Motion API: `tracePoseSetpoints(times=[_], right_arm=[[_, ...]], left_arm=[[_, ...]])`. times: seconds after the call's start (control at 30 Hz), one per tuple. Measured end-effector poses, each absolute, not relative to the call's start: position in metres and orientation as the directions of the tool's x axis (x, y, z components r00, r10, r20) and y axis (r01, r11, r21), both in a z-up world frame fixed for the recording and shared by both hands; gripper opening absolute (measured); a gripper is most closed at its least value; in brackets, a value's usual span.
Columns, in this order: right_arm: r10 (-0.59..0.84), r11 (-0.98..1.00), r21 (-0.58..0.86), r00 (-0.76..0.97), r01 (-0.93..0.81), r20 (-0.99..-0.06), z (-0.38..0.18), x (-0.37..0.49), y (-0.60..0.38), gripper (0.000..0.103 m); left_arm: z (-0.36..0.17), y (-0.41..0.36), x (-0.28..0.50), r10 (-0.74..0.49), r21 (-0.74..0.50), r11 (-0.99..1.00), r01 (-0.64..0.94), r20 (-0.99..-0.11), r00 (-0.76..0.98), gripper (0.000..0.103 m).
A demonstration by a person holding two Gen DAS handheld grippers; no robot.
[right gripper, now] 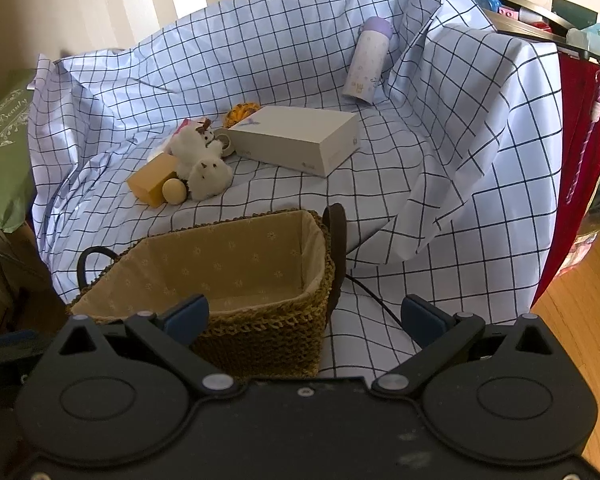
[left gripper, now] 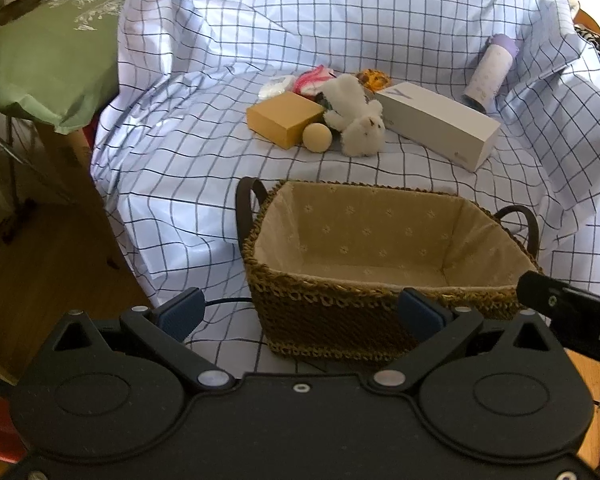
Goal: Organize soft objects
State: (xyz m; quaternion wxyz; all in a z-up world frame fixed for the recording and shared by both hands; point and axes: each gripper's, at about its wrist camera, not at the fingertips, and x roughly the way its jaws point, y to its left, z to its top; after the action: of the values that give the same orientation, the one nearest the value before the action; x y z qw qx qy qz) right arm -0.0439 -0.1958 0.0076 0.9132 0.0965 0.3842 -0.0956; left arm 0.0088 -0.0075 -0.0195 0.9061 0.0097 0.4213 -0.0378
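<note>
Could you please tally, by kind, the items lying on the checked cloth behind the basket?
Boxes: 2, yellow box, white box
Balls: 1, yellow ball
Plush toys: 1, white plush
Bottles: 1, lilac-capped bottle
Partly hidden small items: 3
Total: 8

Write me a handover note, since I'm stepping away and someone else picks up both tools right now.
Left tool: open, holding nothing, low in front of the basket.
Right tool: open, holding nothing, at the basket's right corner.
The basket is lined and has nothing in it.
Still on the checked cloth behind it: white plush toy, pink cloth item, orange knitted piece, beside the yellow box, ball, white box and bottle.
Done: nothing sorted yet.
Left: probably move the soft things into the basket, starting with the plush toy.
</note>
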Motion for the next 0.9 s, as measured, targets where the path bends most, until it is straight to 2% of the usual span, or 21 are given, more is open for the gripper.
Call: tracePoseSetpoints(times=[0.4, 0.53, 0.9], right_arm=[[-0.092, 0.959, 0.128, 0.703, 0.253, -0.705, 0.016, -0.023, -0.208, 0.103], [-0.095, 0.966, 0.106, 0.706, 0.235, -0.702, 0.018, -0.009, -0.205, 0.103], [-0.094, 0.984, 0.042, 0.711, 0.172, -0.697, 0.020, 0.044, -0.191, 0.100]], left_arm=[[-0.013, 0.003, 0.028, -0.064, -0.041, 0.998, 0.050, -0.751, 0.657, 0.099], [-0.014, 0.006, 0.039, -0.071, -0.045, 0.997, 0.056, -0.752, 0.655, 0.095], [-0.004, 0.007, 0.076, -0.087, -0.041, 0.996, 0.084, -0.724, 0.685, 0.095]])
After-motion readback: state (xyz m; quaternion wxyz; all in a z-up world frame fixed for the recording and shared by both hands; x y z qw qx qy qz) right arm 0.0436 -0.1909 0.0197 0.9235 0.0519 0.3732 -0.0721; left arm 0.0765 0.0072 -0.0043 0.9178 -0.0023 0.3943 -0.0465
